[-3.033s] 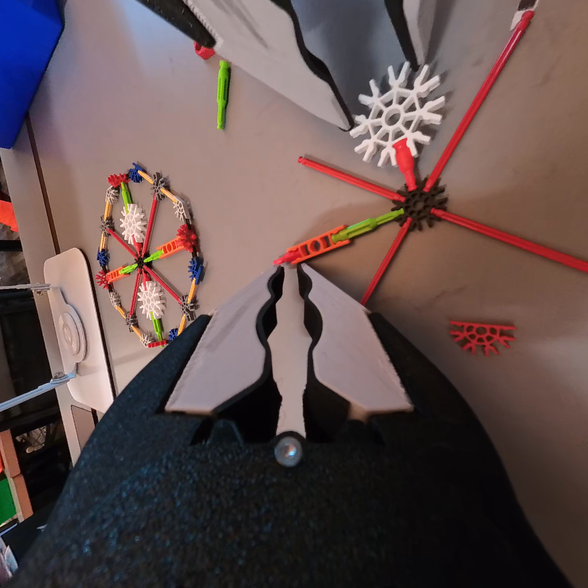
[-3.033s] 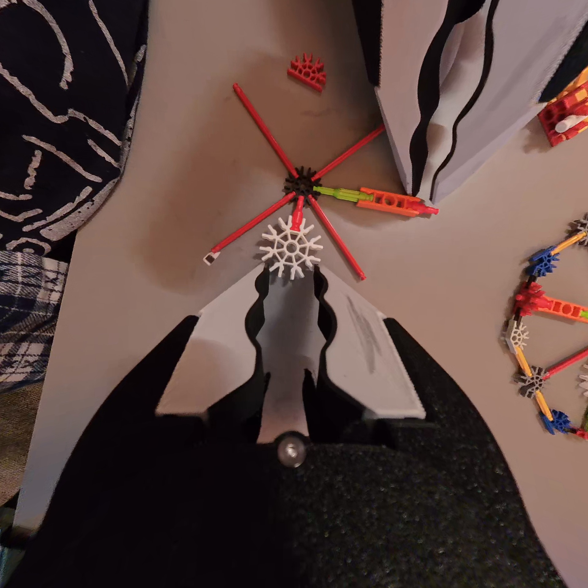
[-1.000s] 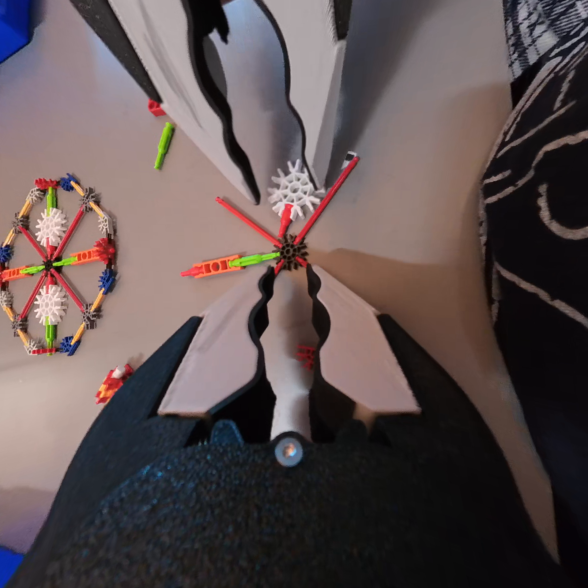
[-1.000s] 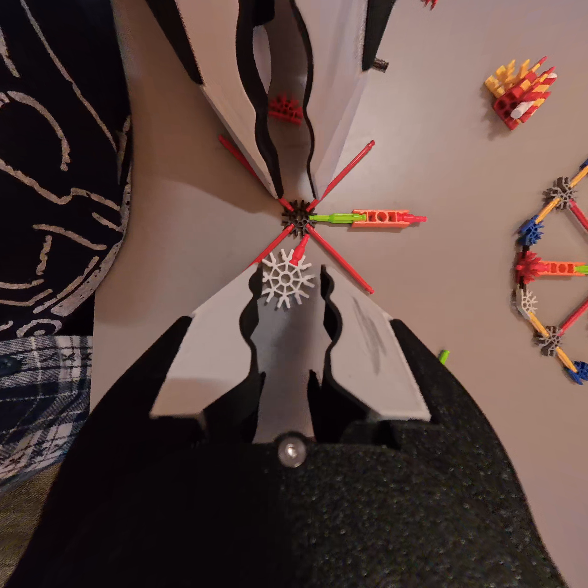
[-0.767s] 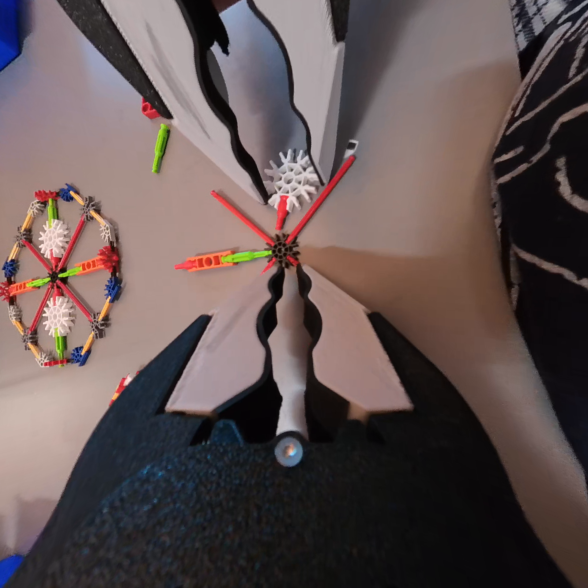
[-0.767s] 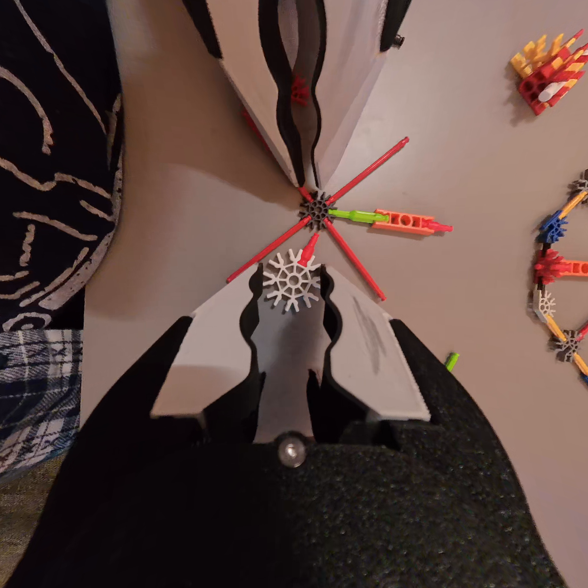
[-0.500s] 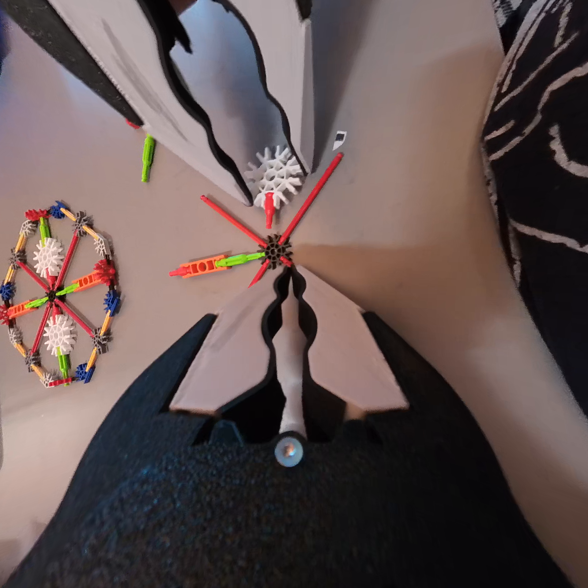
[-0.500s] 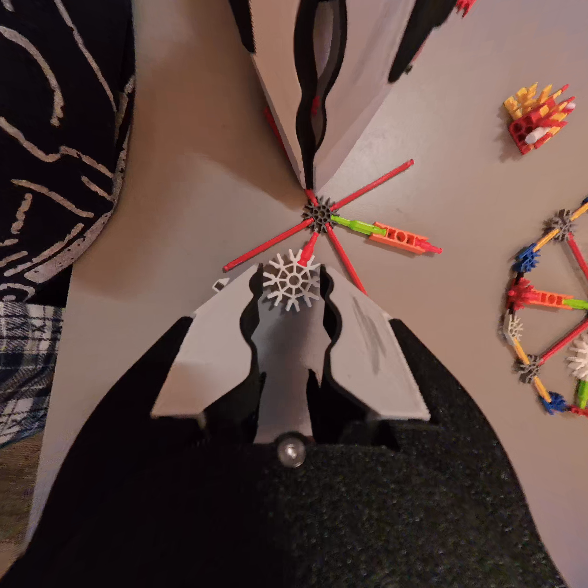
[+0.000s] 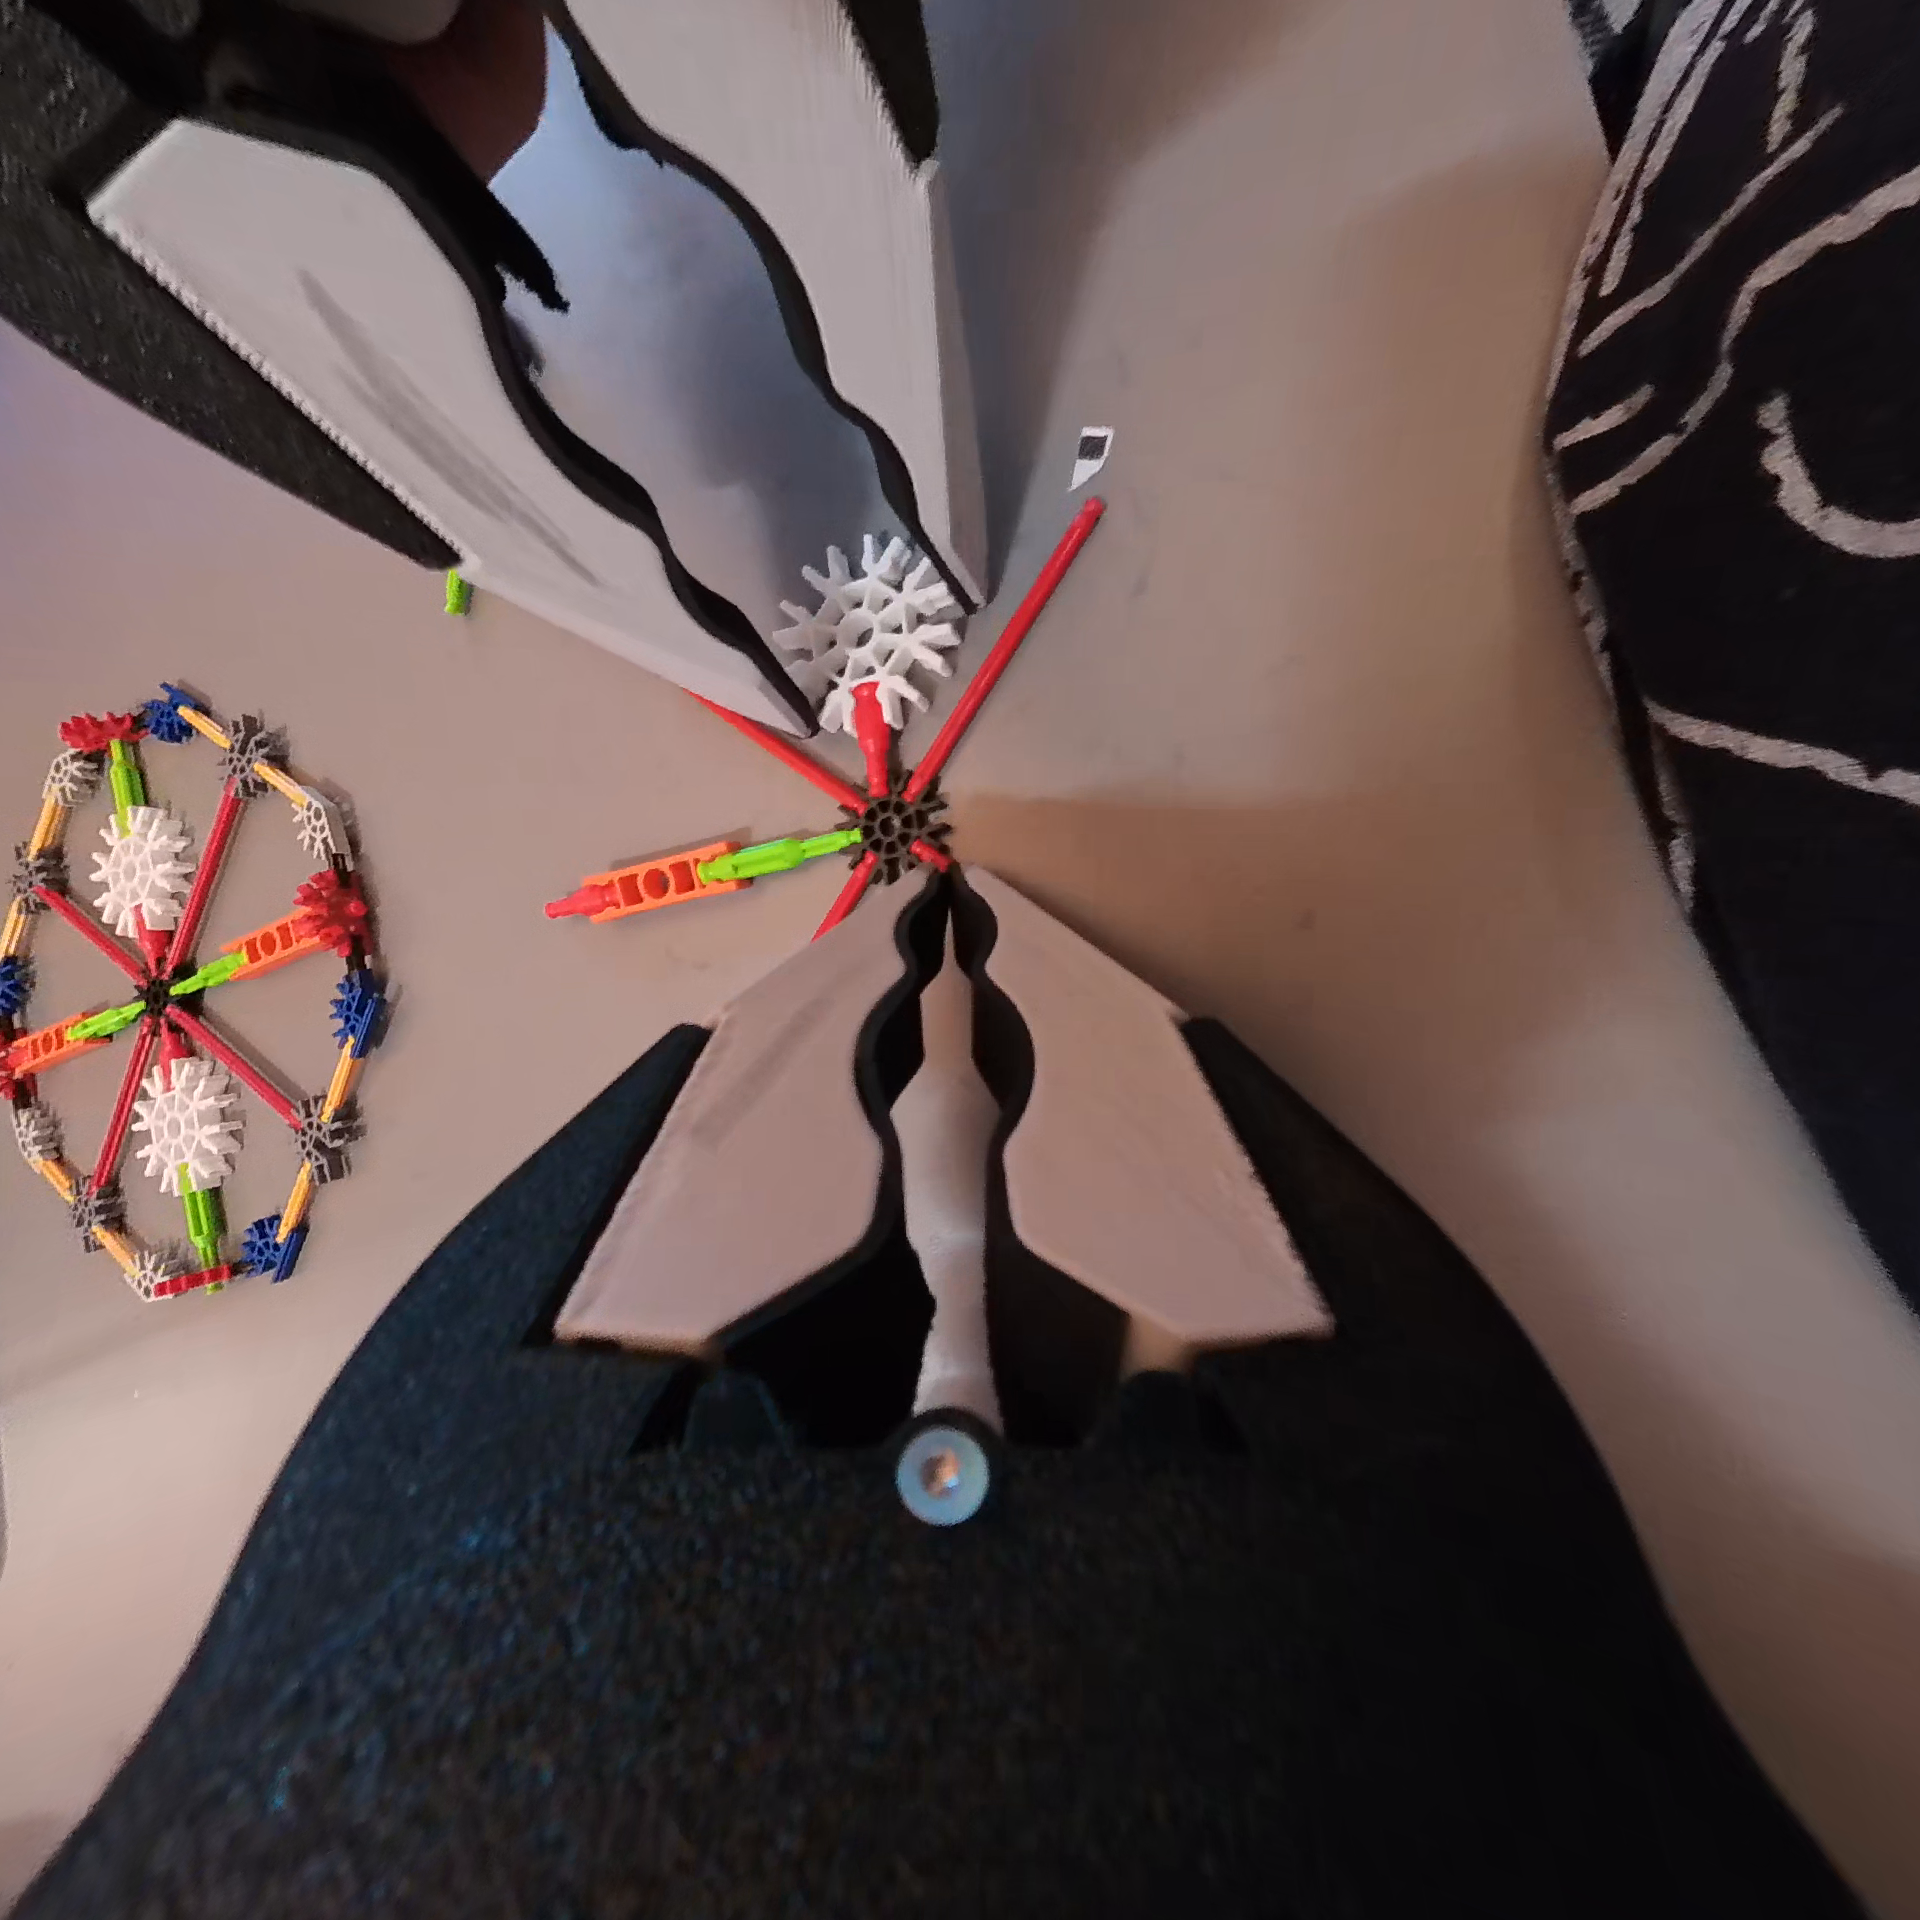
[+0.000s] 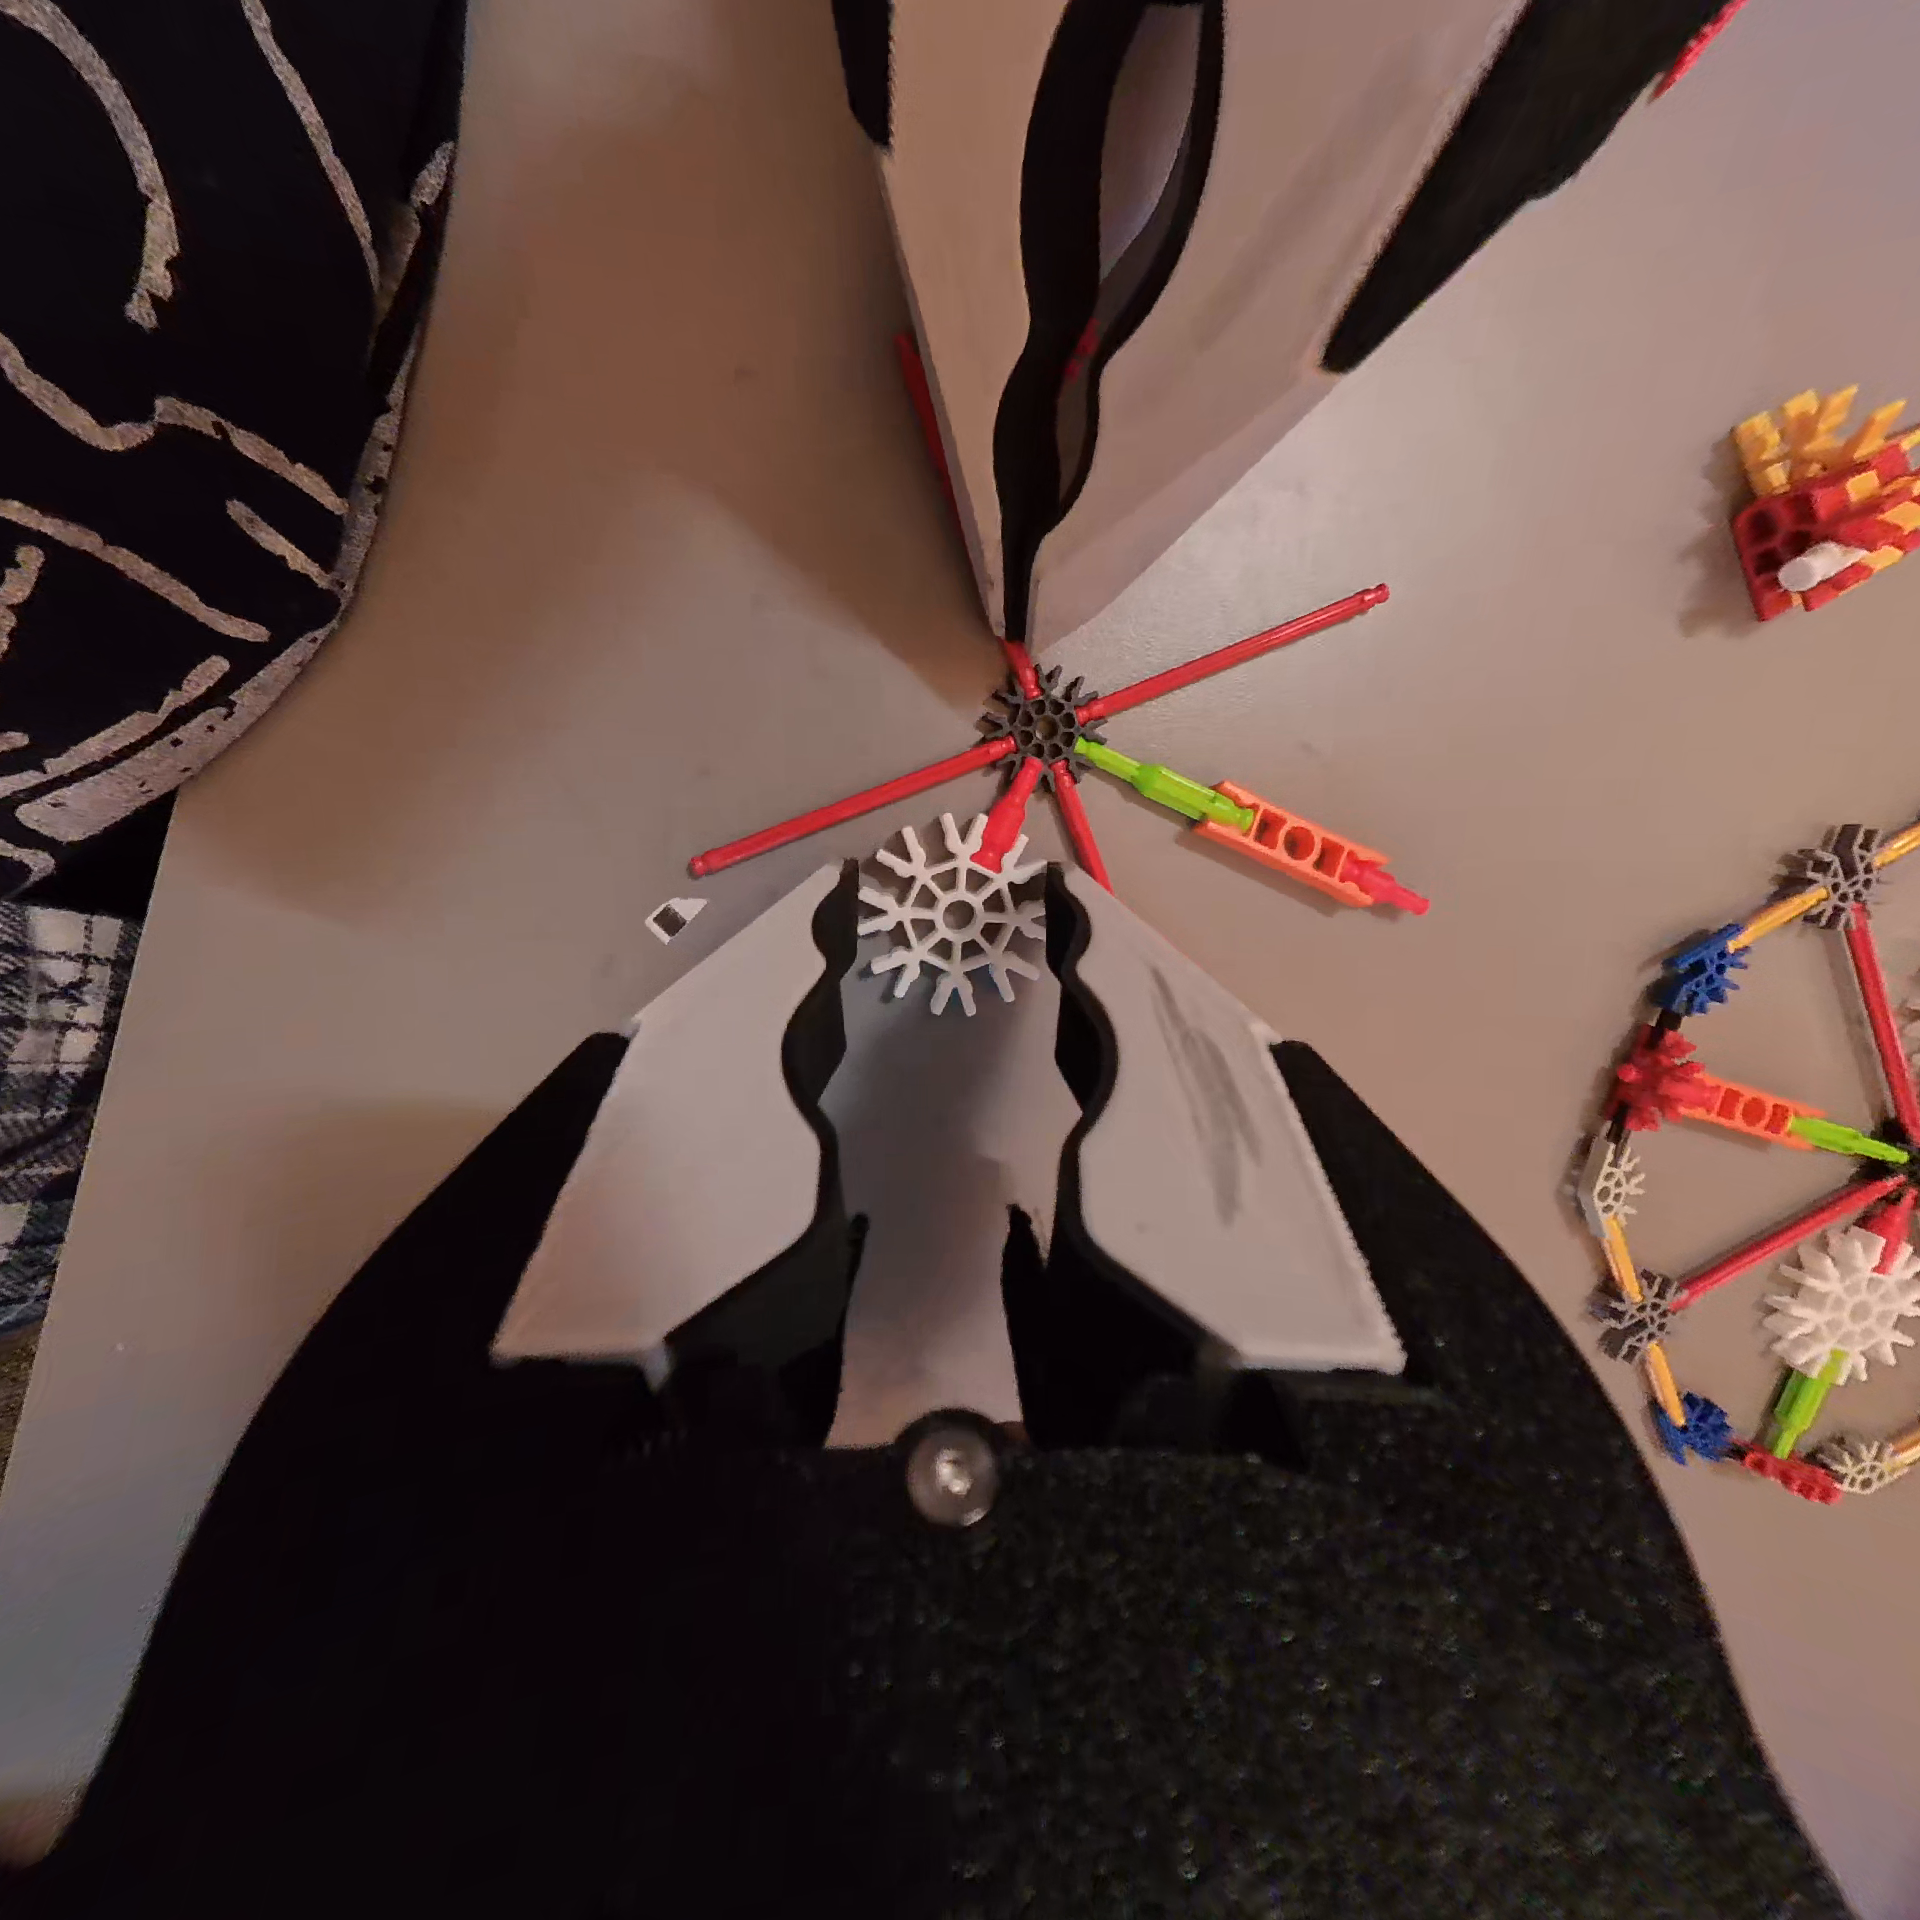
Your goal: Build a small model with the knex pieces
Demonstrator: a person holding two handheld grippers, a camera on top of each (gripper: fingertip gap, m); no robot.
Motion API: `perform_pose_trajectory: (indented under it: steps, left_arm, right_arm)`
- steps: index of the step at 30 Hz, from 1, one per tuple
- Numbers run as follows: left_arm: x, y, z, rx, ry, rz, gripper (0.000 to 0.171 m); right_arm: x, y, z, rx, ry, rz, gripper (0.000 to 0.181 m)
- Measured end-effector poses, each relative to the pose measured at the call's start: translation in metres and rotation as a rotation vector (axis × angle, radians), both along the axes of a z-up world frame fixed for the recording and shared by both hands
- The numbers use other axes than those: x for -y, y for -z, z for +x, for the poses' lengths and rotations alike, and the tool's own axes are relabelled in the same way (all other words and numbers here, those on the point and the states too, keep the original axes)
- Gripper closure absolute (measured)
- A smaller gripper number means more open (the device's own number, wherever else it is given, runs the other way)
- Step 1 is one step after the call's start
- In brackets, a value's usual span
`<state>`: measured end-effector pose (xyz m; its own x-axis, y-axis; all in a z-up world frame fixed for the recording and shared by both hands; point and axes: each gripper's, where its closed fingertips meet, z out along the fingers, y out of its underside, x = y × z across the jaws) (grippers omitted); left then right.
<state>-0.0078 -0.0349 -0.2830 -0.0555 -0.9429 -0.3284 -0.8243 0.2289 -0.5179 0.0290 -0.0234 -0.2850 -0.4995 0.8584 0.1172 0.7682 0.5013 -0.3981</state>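
Now right gripper [image 10: 951,914] fingers clasping white snowflake connector [image 10: 951,916], left gripper [image 9: 948,888] pinching red rod [image 10: 1013,657].

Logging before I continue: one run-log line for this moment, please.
left gripper: shut on red rod beside black hub | right gripper: shut on white snowflake connector | finished wheel: apart

Finished wheel [image 10: 1808,1174] cut by right edge, one red rod [image 10: 925,416] behind left tongs [image 10: 1023,623]
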Motion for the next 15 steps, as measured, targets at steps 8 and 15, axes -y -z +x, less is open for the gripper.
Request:
perform_pose_trajectory:
  steps: [8, 15]
  left_arm:
    - [-0.0009, -0.0010, -0.0006, -0.002, 0.001, 0.009, 0.171]
    - [-0.0021, -0.0020, -0.0012, -0.009, 0.004, 0.020, 0.170]
  right_arm:
    - [-0.0057, -0.0057, -0.0038, -0.009, 0.018, 0.023, 0.141]
    - [-0.0004, -0.0091, -0.0019, -0.022, 0.044, 0.042, 0.148]
